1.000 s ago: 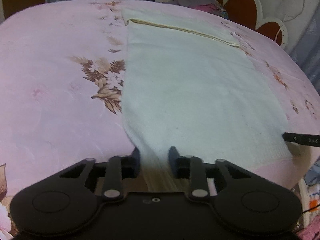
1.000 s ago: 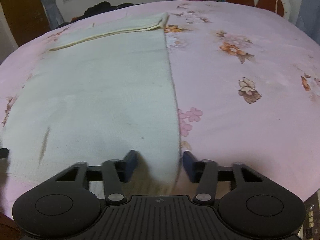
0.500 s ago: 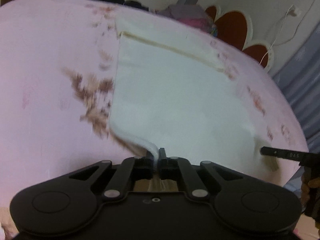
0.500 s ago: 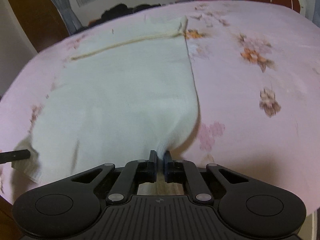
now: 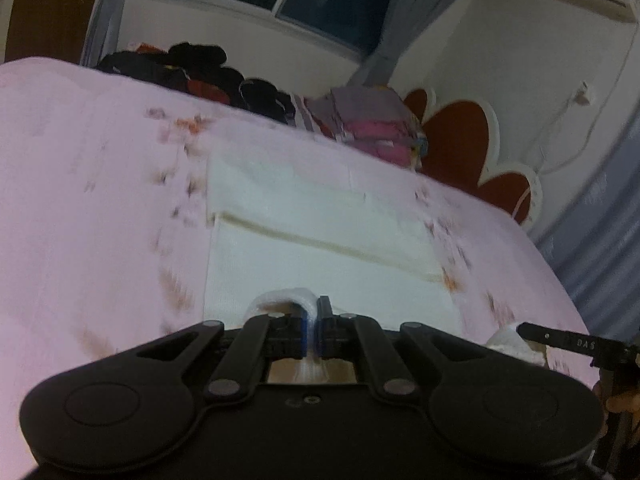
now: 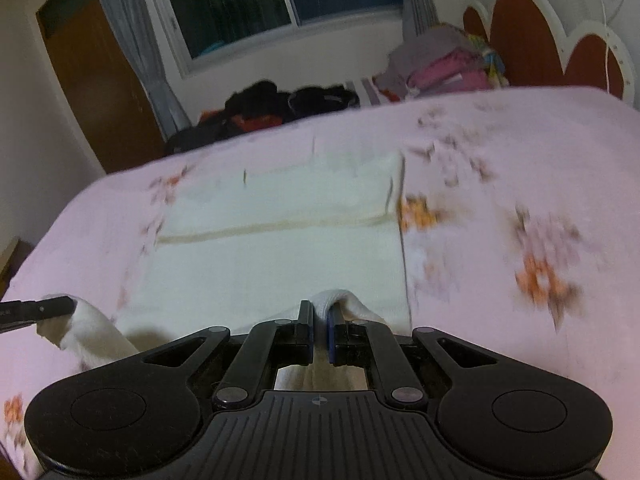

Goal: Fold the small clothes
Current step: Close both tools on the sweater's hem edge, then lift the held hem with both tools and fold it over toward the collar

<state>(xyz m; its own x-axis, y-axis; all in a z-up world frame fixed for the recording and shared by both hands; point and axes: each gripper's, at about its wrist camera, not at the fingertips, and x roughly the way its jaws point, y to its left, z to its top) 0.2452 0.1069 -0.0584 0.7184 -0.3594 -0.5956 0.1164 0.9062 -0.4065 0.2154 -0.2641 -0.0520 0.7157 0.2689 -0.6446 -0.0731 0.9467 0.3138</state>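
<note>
Left gripper (image 5: 312,316) clamped on near corner of white cloth (image 5: 320,236), fold of fabric bunched between pads at lower centre of frame. Right gripper (image 6: 319,322) likewise pinching other near corner. Cloth (image 6: 280,256) lies mid-frame on pink floral bedspread (image 6: 500,184), far end folded over. Dark clothes pile (image 6: 280,108) at upper centre, below window (image 6: 280,0).

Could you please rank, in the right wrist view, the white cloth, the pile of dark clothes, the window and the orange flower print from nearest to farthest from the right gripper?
1. White cloth: pinched in the right gripper.
2. Orange flower print: on the pink sheet, to the right.
3. Pile of dark clothes: beyond the bed's far edge, left of centre.
4. Window: on the back wall.
</note>
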